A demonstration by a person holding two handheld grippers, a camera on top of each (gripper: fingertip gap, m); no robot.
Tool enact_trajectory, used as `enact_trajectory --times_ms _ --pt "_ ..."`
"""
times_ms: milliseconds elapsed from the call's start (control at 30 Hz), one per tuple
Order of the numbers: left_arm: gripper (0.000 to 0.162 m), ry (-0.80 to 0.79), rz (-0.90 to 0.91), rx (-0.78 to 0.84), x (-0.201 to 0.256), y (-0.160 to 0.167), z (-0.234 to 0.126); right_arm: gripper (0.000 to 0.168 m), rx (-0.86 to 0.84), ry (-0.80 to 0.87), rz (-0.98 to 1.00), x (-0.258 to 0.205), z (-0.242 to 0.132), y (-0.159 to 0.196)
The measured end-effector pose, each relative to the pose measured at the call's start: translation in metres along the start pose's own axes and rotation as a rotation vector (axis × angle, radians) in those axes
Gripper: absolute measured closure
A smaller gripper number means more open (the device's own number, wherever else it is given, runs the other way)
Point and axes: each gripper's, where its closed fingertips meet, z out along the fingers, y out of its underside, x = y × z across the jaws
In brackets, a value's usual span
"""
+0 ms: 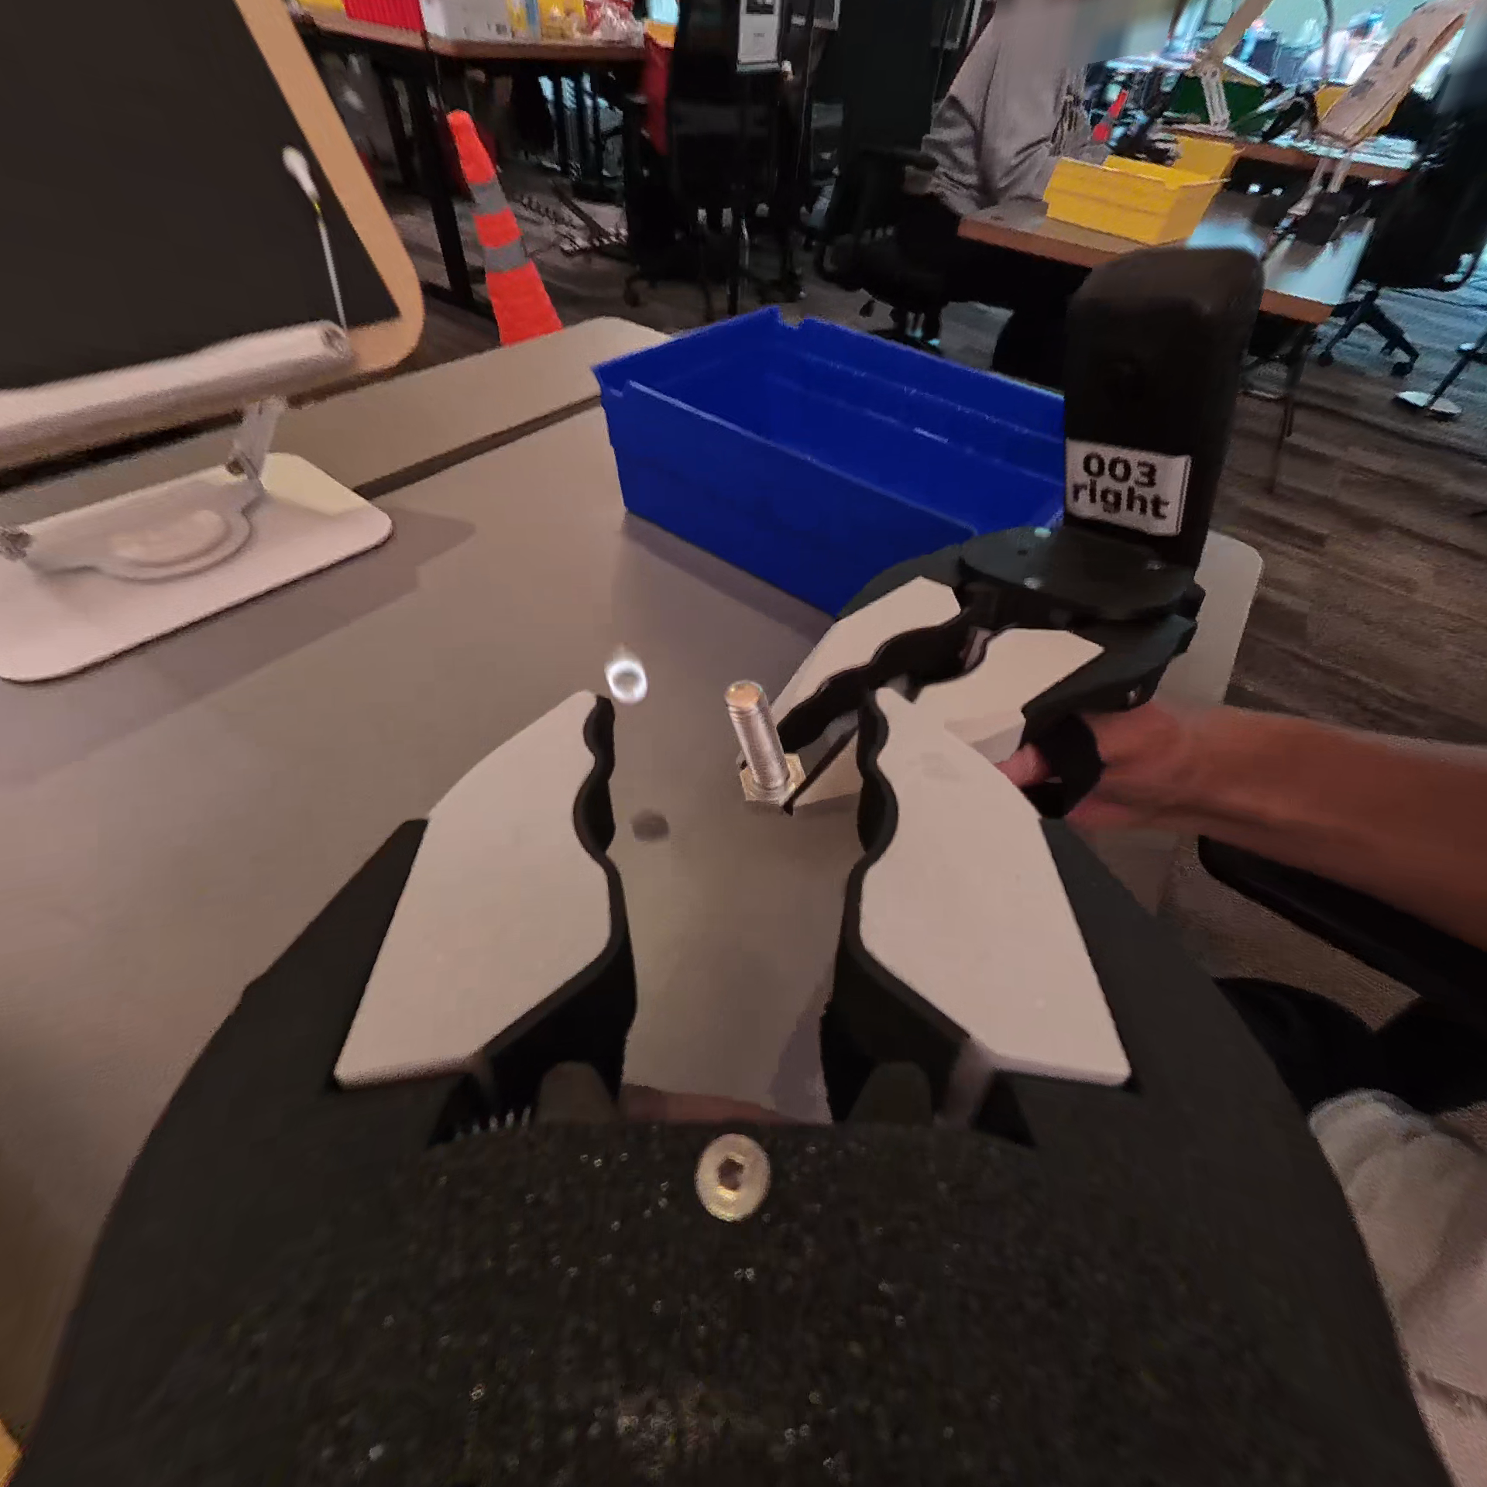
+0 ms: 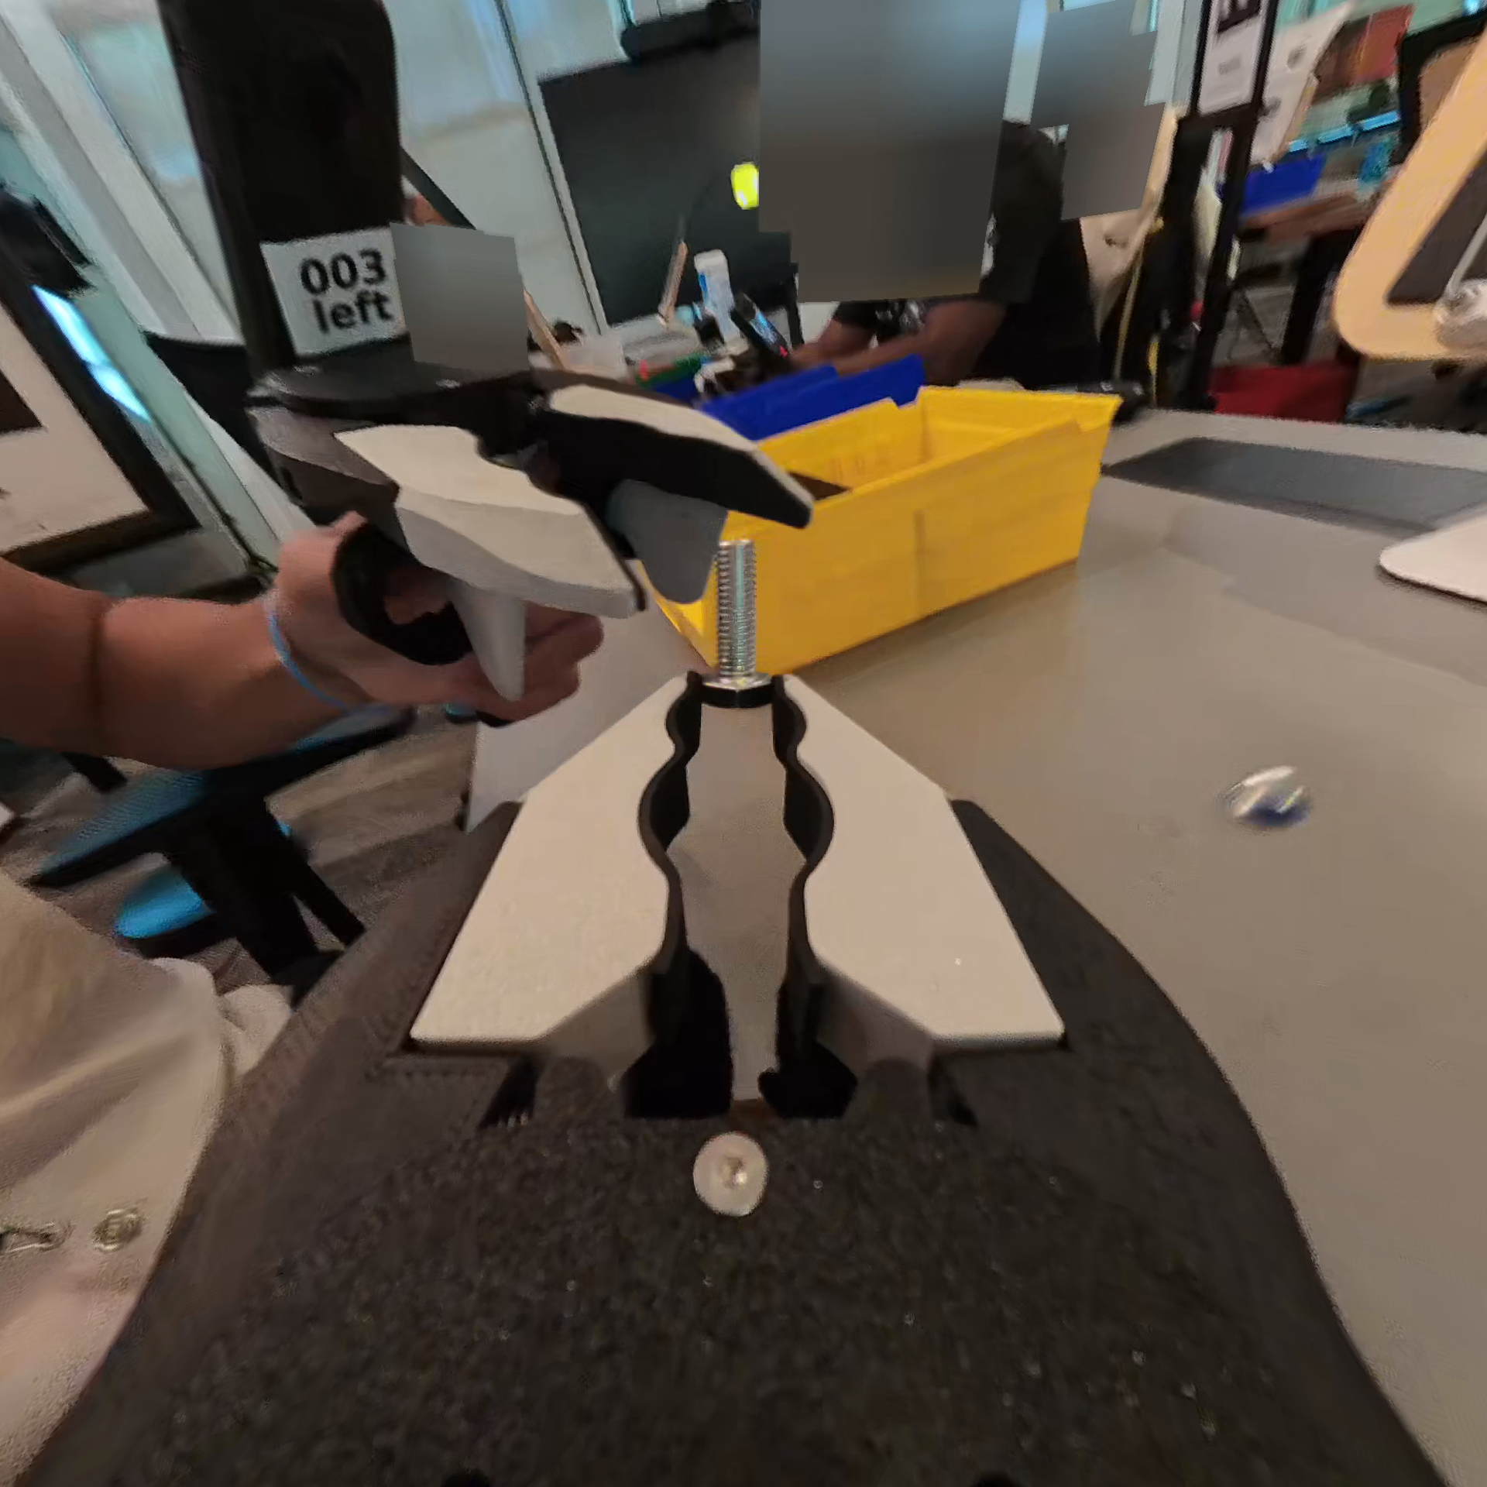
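Grey table (image 1: 241,805): blue bin (image 1: 805,483), prob. empty.

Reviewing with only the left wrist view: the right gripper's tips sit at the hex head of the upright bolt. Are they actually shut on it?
Observer: Yes. In the right wrist view, the right gripper pinches the head of the bolt from both sides.
Reviewer: How high is the left gripper compared with the bolt?
Observer: The left gripper hangs open at the bolt's threaded top, one finger passing just above it.
Reviewer: What lies behind the bolt on that side?
Observer: A yellow bin on the table.
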Motion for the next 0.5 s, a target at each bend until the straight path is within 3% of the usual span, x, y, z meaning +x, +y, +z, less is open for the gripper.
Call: enact_trajectory --times_ms 100,200,400,500 --pt "0.110 0.044 -0.066 -0.034 -0.007 0.028 0.000 0.151 -0.096 0.066 0.005 0.011 0.000 0.023" --pt "0.114 0.135 -0.157 -0.043 0.000 0.049 0.005 0.151 -0.087 0.058 0.026 0.007 0.003 0.025" --pt "0.135 0.276 -0.265 0.088 0.008 0.036 -0.003 0.151 -0.044 -0.014 0.063 -0.004 0.008 0.020" --pt "0.137 0.310 -0.287 0.101 0.011 0.035 -0.005 0.151 -0.076 -0.036 0.057 -0.008 0.012 0.027"
